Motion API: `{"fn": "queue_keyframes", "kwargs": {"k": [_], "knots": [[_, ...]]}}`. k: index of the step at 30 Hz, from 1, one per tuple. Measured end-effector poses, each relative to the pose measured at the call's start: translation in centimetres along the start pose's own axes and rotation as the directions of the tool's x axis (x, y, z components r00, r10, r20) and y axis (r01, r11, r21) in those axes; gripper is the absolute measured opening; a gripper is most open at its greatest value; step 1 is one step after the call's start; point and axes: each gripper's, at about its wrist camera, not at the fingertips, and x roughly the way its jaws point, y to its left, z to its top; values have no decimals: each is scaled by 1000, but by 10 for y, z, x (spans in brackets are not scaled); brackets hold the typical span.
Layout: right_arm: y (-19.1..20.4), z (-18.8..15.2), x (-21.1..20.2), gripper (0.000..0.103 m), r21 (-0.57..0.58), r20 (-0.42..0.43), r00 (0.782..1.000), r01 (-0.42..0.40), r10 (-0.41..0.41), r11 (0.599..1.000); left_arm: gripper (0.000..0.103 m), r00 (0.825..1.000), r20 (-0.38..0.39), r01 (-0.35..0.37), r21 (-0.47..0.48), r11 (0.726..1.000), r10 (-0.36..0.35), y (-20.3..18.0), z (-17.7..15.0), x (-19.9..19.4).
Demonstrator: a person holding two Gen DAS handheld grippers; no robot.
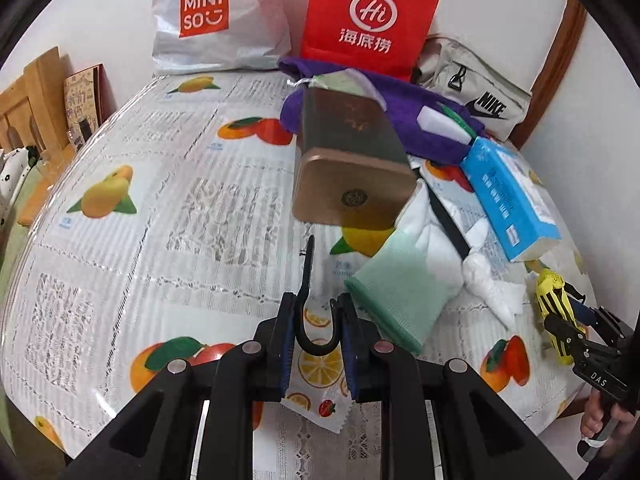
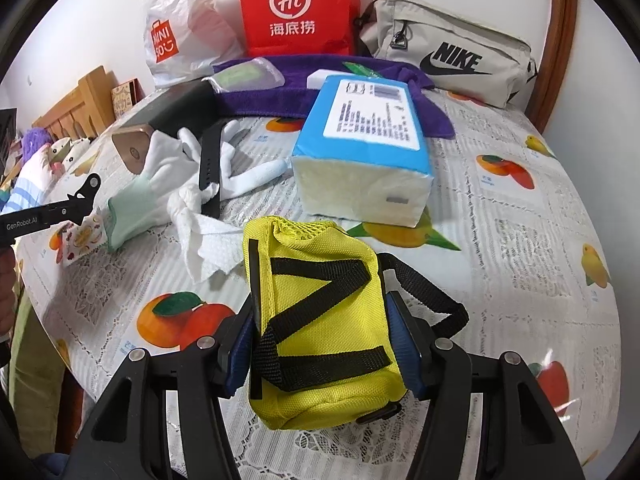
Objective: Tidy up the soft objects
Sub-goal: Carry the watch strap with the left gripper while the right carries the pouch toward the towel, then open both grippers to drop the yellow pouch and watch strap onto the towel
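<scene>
A yellow fabric pouch (image 2: 320, 320) with black straps sits between the blue pads of my right gripper (image 2: 322, 312), which is shut on it just above the tablecloth. In the left wrist view that pouch (image 1: 550, 292) and right gripper (image 1: 560, 326) show at the far right. My left gripper (image 1: 316, 300) is shut on a black hook (image 1: 316, 346), whose long shank points up and away. Ahead of it lie a white glove with a mint cuff (image 1: 392, 292), crumpled white tissue (image 1: 492, 280) and a purple towel (image 1: 420, 116). The left gripper (image 2: 68, 210) enters the right wrist view from the left.
A bronze box (image 1: 352, 168) leans over the glove, and a black strap (image 1: 448, 220) lies across it. A blue tissue pack (image 2: 368, 132) stands mid-table. A red bag (image 2: 296, 8), a white shopping bag (image 2: 176, 36) and a grey Nike bag (image 2: 448, 48) line the wall. A fruit-print packet (image 1: 320, 396) lies under my left gripper.
</scene>
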Motion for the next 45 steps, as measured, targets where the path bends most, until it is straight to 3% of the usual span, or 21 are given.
{"fn": "queue_keyframes", "kwargs": {"k": [11,17,31,45], "knots": [[-17,43,-35,59,10,100,995,-4,3,1000,20,999,52,10,21,1000,-11,-17,35,-20],[-25,78,-32,59,18,128,992,-8,6,1000,20,998,66,10,37,999,-12,-26,64,-20],[-35,171,4,59,26,162,985,-65,60,998,20,998,67,6,61,998,-11,-43,135,15],[-48,239,69,59,31,114,988,-112,108,993,22,999,30,40,51,998,-41,-54,201,70]]}}
